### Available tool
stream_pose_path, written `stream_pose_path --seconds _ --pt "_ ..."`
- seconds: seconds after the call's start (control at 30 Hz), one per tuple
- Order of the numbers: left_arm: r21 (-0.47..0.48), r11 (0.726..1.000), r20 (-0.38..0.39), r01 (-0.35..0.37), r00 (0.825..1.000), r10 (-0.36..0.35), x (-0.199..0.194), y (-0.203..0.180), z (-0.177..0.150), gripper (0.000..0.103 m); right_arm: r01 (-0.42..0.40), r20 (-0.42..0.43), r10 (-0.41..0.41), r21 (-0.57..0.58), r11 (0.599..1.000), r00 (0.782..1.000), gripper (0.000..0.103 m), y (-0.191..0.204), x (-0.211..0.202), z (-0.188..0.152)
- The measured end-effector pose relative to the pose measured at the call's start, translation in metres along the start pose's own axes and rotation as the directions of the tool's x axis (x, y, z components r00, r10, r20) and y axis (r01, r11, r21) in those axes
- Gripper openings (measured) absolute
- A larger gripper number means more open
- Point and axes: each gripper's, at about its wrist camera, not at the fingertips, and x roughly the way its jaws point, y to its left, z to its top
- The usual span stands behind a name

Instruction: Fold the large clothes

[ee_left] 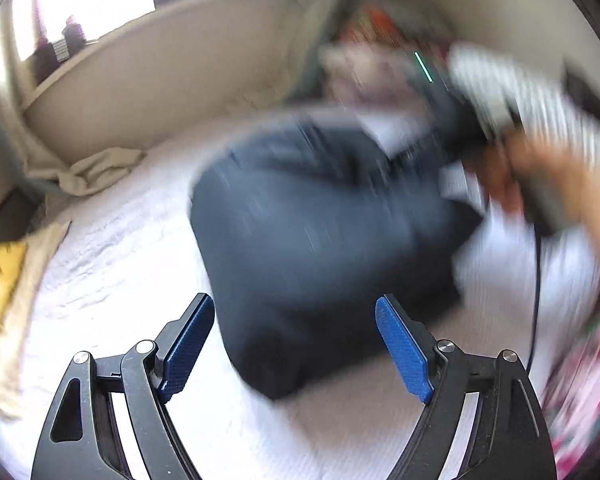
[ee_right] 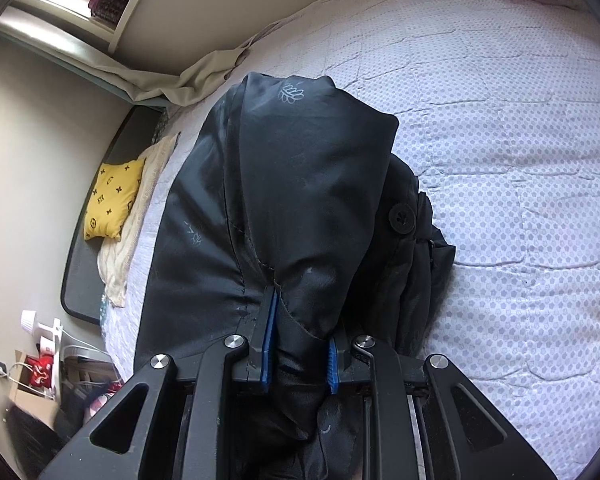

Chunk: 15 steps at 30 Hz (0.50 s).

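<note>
left gripper (ee_left: 294, 338) jaws apart, empty | right gripper (ee_right: 298, 350) clamped on dark coat (ee_right: 292, 184) | coat on bed (ee_right: 500, 120)

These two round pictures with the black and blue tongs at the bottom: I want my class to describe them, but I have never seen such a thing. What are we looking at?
A person holds a two-fingered tool in each hand, and each tool carries a wide-angle camera looking along its fingers. The blurred picture is from the left hand-held gripper: its jaws stand open and empty above a dark coat on a bed. At its right you see the person's other hand. The sharp picture is from the right hand-held gripper, shut on a fold of the same coat. A yellow cushion lies at the bed's far left edge.
</note>
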Motion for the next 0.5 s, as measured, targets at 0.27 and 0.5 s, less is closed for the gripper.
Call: stream_pose_path --seconds 0.27,0.5 --pt "-0.042 0.992 -0.13 0.121 0.984 -0.125 0.067 -0.011 0.02 0.078 0.074 -0.012 -0.074 -0.045 0.996 0.997 0.016 0.022 0.003 -0.018" --pt "0.111 0.994 -0.114 -0.023 0.993 0.036 0.077 -0.048 -0.004 0.081 0.157 -0.001 -0.157 -0.099 0.983 0.988 0.028 0.035 -0.001 -0.027"
